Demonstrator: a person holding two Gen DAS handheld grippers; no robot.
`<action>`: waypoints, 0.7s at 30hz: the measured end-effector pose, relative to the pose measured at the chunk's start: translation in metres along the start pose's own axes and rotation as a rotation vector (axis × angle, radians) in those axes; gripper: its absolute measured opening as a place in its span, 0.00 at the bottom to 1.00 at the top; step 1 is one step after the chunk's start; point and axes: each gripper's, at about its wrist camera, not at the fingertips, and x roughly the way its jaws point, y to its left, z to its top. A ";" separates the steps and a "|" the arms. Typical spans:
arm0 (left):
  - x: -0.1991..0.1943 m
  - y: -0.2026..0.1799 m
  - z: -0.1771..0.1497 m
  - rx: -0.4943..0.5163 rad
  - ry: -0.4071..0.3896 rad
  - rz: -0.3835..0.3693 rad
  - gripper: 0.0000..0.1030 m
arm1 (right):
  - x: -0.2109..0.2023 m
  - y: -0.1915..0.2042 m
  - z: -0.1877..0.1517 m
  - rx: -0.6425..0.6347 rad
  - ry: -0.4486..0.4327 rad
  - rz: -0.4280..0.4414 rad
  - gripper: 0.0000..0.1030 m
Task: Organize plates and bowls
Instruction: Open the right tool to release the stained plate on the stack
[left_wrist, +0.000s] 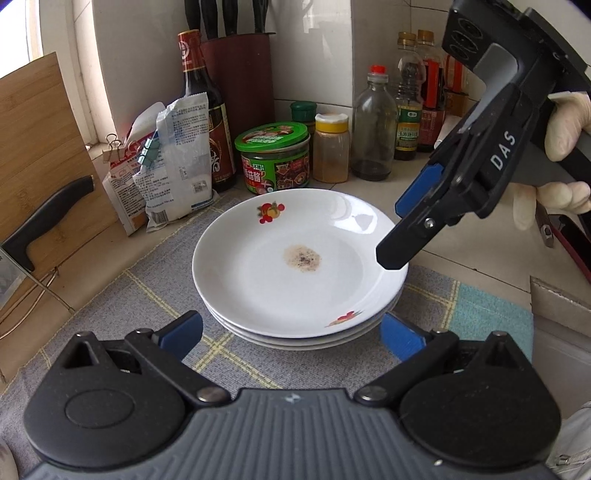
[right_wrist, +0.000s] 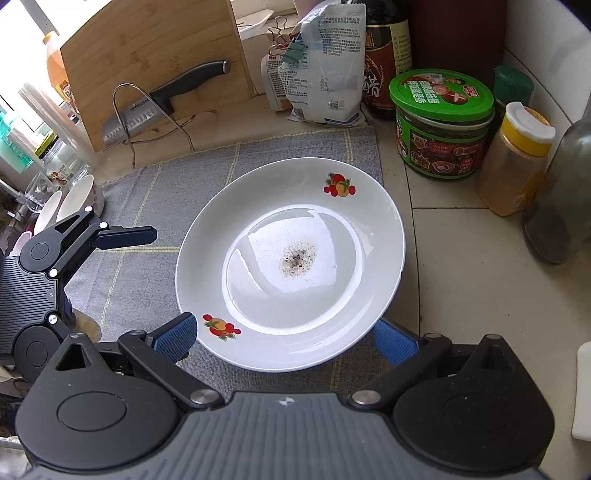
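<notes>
A stack of white plates (left_wrist: 295, 332) with fruit decals rests on a grey checked cloth (left_wrist: 129, 306). The top plate (left_wrist: 291, 258) (right_wrist: 291, 258) has a brown stain in its middle. My left gripper (left_wrist: 291, 332) is open, low and just short of the stack's near edge, with a finger on each side. My right gripper (left_wrist: 399, 232) (right_wrist: 284, 339), held by a gloved hand (left_wrist: 565, 125), is open at the plate's right rim, and the rim lies between its blue pads (right_wrist: 173, 336). White bowls (right_wrist: 75, 201) stand on edge at the far left of the right wrist view.
Sauce bottles (left_wrist: 207, 110), a green-lidded jar (left_wrist: 275, 162), a spice shaker (left_wrist: 330, 147) and clipped bags (left_wrist: 170, 162) crowd the tiled corner behind the plates. A bamboo board (left_wrist: 40, 155) with a knife (right_wrist: 166, 96) leans at the left. Bare tile counter (right_wrist: 461, 295) lies right of the cloth.
</notes>
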 end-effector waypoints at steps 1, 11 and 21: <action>-0.002 0.000 -0.001 -0.005 -0.008 0.000 0.99 | -0.002 0.002 0.000 -0.010 -0.008 0.001 1.00; -0.038 0.009 0.002 -0.099 -0.164 0.080 0.99 | -0.008 0.023 -0.008 -0.112 -0.072 -0.100 1.00; -0.071 0.017 0.008 -0.184 -0.181 0.196 1.00 | -0.013 0.046 -0.011 -0.247 -0.153 -0.125 1.00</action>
